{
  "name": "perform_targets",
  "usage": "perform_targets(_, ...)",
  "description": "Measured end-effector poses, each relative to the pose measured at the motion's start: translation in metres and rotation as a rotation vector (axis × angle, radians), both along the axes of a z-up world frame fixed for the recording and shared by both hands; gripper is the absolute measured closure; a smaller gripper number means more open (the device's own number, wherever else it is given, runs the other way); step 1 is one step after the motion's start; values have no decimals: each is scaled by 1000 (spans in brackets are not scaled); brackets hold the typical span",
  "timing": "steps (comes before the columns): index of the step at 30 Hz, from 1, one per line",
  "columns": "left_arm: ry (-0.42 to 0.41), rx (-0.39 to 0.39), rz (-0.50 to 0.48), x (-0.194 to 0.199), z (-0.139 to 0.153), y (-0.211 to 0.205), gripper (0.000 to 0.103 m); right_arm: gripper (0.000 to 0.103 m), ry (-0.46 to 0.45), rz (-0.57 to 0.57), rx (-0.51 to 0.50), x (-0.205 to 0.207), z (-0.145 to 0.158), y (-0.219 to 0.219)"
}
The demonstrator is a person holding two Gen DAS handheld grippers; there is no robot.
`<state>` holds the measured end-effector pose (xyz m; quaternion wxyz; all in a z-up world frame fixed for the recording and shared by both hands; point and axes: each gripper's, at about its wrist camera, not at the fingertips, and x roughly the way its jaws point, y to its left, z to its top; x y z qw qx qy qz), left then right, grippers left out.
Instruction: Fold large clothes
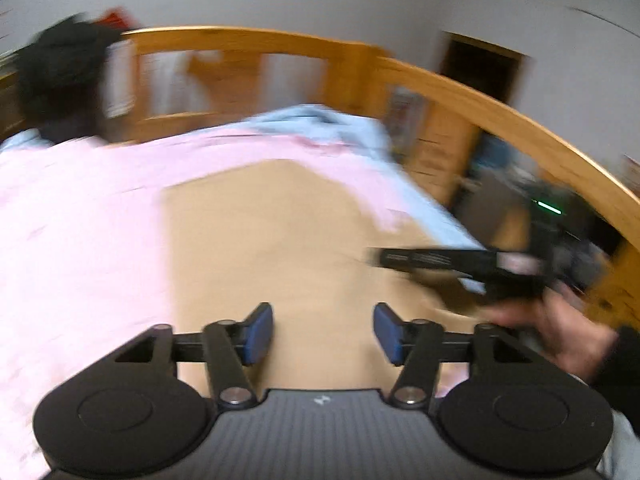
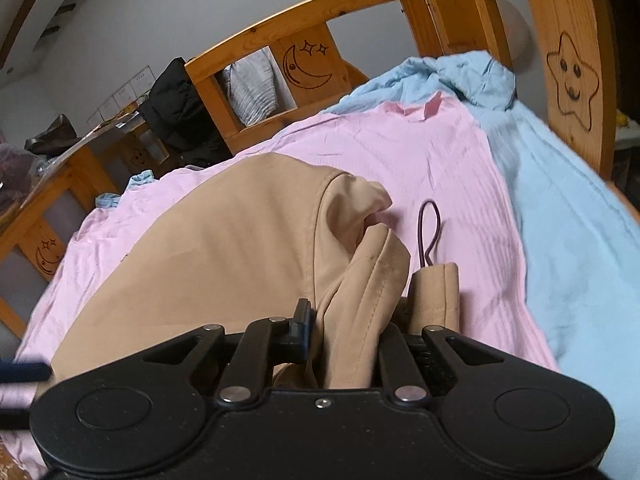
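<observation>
A large tan garment (image 1: 272,236) lies on a pink sheet (image 1: 80,232) on the bed. The left wrist view is blurred. My left gripper (image 1: 323,334) hangs open and empty just above the tan cloth. My right gripper (image 2: 346,336) is shut on a bunched fold of the tan garment (image 2: 224,256), which fills the gap between its jaws. The right gripper also shows in the left wrist view (image 1: 460,266), at the garment's right edge, held by a hand. A dark cord loop (image 2: 429,228) lies on the pink sheet (image 2: 420,152) beside the held fold.
A light blue sheet (image 2: 572,232) covers the bed's right side. A wooden bed frame (image 2: 308,60) with moon and star carvings rings the bed. A black jacket (image 2: 176,116) hangs over the rail at the far left. A cluttered desk (image 2: 48,148) stands beyond.
</observation>
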<state>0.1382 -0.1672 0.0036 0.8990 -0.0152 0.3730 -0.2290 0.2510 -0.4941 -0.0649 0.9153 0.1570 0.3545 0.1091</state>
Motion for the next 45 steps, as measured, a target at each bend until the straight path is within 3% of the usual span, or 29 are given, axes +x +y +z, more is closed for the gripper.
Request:
perform_targets(3,45,20,138,15,-8,24,40,77,-19,-4,-83,-5,7,7)
perform_targets(5,96,9,176,26,-19,36,40,61,-40,-24,-141,-10,14,11)
perform_targets(6,110,-14,186,30,-24,42,39,58,-62,-36,-179,-14,18,12)
perform_targets(10,143,-65,204,40,-36,53,33,44,-284,-62,-368,-29,47,31)
perform_targets(14,139,-60,190,43,-40,48,32,43,-286,65,-368,4,55,53)
perform_targets(19,134,-47,190,38,-44,46,33,48,-233,218,-455,60,33,89)
perform_targets(25,127,-28,184,40,-48,39,33,51,-154,264,-550,88,-2,105)
perform_targets(28,98,-1,172,37,-50,34,32,51,-131,249,-534,94,-13,102)
perform_targets(33,113,-29,194,37,-49,39,30,51,-150,225,-563,80,-3,100)
perform_targets(39,105,-32,204,33,-39,42,30,39,-205,202,-529,20,42,85)
perform_targets(45,104,-47,193,21,-34,47,27,31,-77,157,-451,-43,57,75)
